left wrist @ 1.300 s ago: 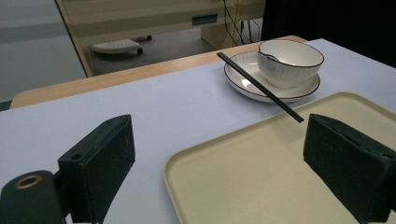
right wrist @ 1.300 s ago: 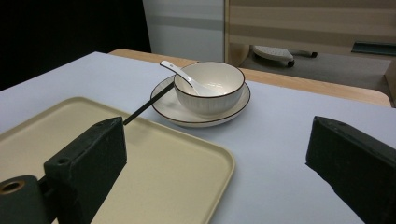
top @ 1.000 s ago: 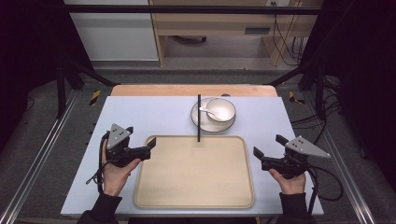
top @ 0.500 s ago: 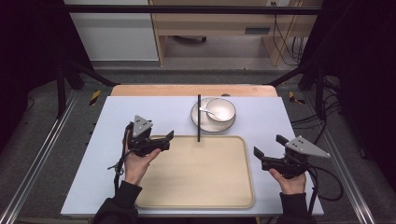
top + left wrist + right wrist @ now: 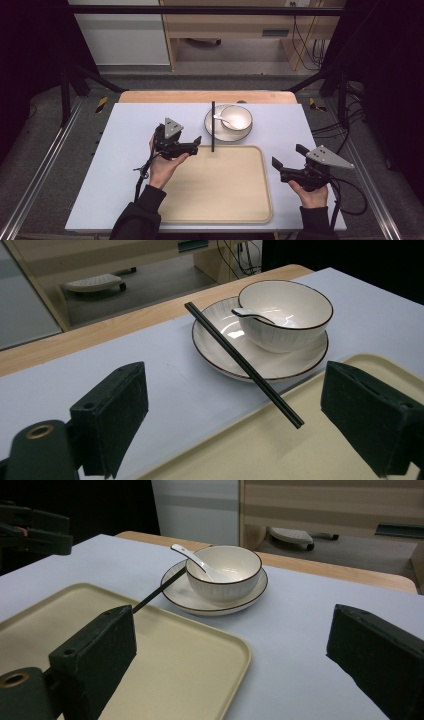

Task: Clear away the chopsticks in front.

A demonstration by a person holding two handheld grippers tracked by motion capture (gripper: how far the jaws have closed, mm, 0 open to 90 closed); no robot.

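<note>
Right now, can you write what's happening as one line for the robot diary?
left gripper: open, near chopsticks | right gripper: open, beside tray | chopsticks: across plate rim, tip over tray | spoon: in bowl

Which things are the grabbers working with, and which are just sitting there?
In the job:
left gripper, open, near the black chopsticks
tray

Just sitting there:
bowl
spoon
plate
right gripper, open, held aside
</note>
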